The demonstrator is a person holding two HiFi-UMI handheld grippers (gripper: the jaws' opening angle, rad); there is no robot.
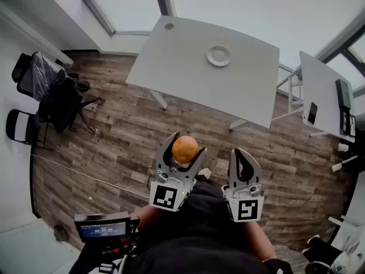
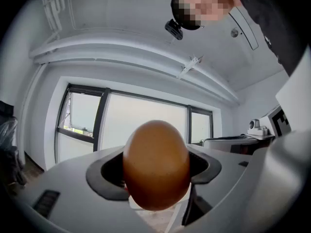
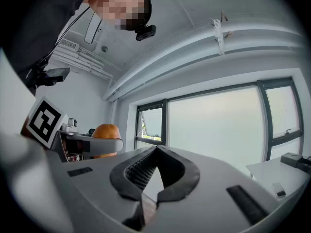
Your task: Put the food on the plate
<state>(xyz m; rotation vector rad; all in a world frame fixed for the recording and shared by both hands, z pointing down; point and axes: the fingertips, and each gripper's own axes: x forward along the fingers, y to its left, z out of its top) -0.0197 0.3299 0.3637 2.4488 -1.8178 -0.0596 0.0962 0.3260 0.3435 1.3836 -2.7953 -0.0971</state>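
Observation:
A smooth orange-brown, egg-shaped piece of food (image 1: 185, 149) sits between the jaws of my left gripper (image 1: 185, 146), which is shut on it and held close to my body, high above the floor. In the left gripper view the food (image 2: 155, 164) fills the gap between the two grey jaws. My right gripper (image 1: 244, 156) is beside it to the right, shut with nothing in it (image 3: 155, 171). A small round white plate (image 1: 219, 56) lies on the white table (image 1: 182, 73) well ahead of both grippers. The right gripper view catches the food (image 3: 106, 130) at its left.
A second white table (image 1: 322, 90) with dark devices on it stands at the right. Black chairs (image 1: 51, 90) stand at the left on the wooden floor (image 1: 131, 136). A small screen (image 1: 105, 228) hangs at my lower left. Both gripper views face windows and ceiling.

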